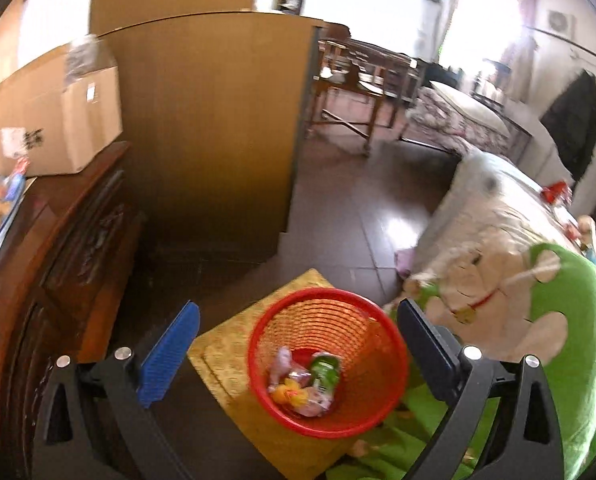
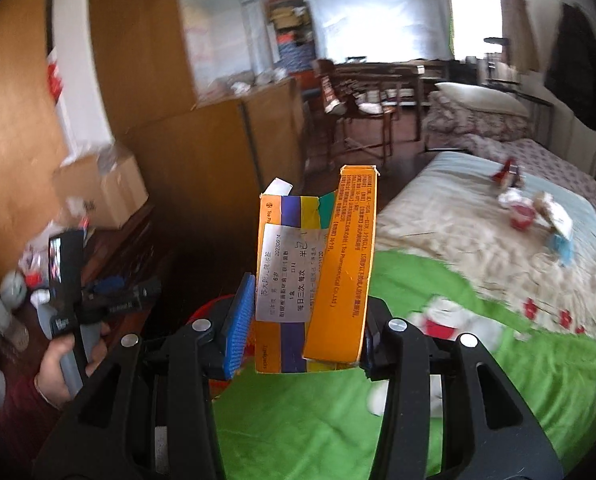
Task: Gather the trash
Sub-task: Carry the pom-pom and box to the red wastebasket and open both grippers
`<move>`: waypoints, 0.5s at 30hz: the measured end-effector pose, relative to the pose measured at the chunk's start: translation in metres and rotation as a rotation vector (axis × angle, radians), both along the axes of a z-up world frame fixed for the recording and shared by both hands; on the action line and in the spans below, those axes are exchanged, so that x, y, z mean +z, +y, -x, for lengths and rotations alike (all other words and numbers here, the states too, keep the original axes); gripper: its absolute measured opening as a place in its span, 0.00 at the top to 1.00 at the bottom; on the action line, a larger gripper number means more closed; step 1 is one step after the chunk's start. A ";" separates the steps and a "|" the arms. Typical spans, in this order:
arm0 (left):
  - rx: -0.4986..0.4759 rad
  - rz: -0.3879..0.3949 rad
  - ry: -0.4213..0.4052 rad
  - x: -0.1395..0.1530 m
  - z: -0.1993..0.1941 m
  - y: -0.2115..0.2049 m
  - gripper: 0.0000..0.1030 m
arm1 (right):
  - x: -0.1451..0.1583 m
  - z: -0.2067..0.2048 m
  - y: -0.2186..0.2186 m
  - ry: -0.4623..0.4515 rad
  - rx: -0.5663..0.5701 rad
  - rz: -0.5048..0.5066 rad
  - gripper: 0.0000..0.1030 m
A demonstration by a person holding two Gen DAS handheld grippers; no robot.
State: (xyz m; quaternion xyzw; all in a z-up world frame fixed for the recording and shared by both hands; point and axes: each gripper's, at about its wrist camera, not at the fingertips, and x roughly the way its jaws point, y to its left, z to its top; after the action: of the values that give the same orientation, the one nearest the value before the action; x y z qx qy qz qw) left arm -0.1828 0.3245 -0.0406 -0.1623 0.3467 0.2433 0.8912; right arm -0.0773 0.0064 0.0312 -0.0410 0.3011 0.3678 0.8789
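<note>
While poised wide open and empty over red basket (image 1: pixel 328 360) (wrappers (image 1: pixel 304 384) already inside), left gripper (image 1: pixel 298 354); right gripper (image 2: pixel 304 320) clamped on orange carton (image 2: pixel 316 272), scraps (image 2: pixel 534 208) left on bed (image 2: pixel 438 208).

The right tongs (image 2: pixel 304 330) clamp an opened orange medicine box (image 2: pixel 318 276) upright, above the bed's green blanket (image 2: pixel 338 420). Left of the box, a hand (image 2: pixel 64 364) grips the other tool's handle. Wrappers (image 2: pixel 534 208) lie farther up the bed, right of the box.
</note>
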 end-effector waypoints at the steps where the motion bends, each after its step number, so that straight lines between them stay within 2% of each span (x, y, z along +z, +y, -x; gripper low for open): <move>1: 0.015 -0.001 0.001 -0.001 0.000 0.003 0.06 | -0.001 0.000 0.007 -0.001 0.015 0.012 0.56; 4: 0.061 0.001 0.008 -0.009 0.008 0.018 0.06 | -0.009 -0.001 0.040 0.013 0.087 0.052 0.56; 9: 0.122 0.041 0.023 -0.025 0.018 0.043 0.06 | -0.025 -0.008 0.099 0.086 0.204 0.076 0.53; 10: 0.134 0.052 0.032 -0.030 0.019 0.048 0.06 | -0.029 -0.009 0.108 0.095 0.218 0.081 0.50; 13: 0.155 0.076 0.055 -0.041 0.022 0.057 0.06 | -0.041 -0.011 0.132 0.095 0.238 0.126 0.30; 15: 0.161 0.082 0.059 -0.043 0.024 0.060 0.06 | -0.043 -0.009 0.134 0.077 0.235 0.135 0.30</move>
State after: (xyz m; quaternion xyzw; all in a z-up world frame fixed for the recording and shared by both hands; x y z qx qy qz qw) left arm -0.2066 0.3847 -0.0835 -0.2188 0.3682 0.3044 0.8508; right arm -0.0679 0.1404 -0.0121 -0.1208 0.3518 0.4484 0.8128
